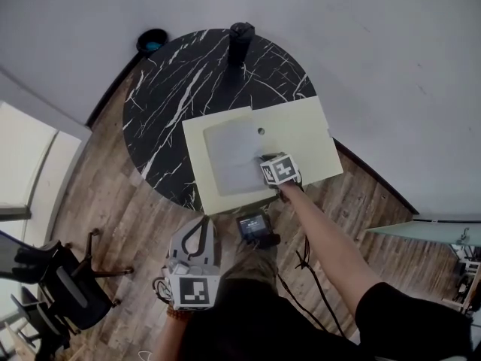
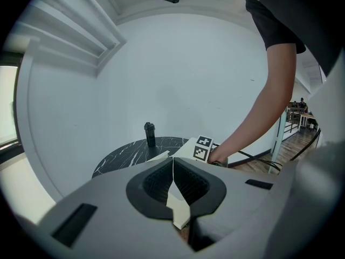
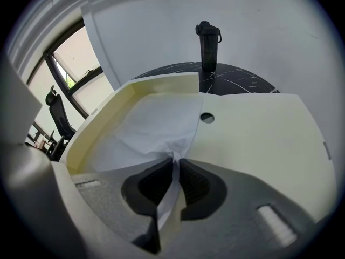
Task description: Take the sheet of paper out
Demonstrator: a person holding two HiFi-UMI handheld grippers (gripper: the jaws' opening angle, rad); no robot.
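Head view, surface: round black table [image 1: 188,74] with white veining, on a wood-plank floor [image 1: 113,201] beside a white wall [image 1: 376,43].
Markings: black-and-white square markers on both gripper cubes.
Folder [image 1: 301,138]: cream, lying open, overhanging the table's near edge.
Sheet of paper [image 1: 233,153]: white, inside the folder.
Right gripper [image 3: 175,163]: jaws pinching the sheet's near edge.
Left gripper [image 2: 172,163]: jaws closed on the folder's near corner.
Bottle [image 1: 240,40]: dark, upright at the far rim.

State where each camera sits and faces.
Head view: on the head, steeply down at the table; left gripper, right gripper, right arm show.
Left gripper view: on that gripper, forward across the table; its jaws clamp the folder.
Right gripper view: on that gripper, down into the folder; its jaws pinch the paper.
Shared by all: the bottle.
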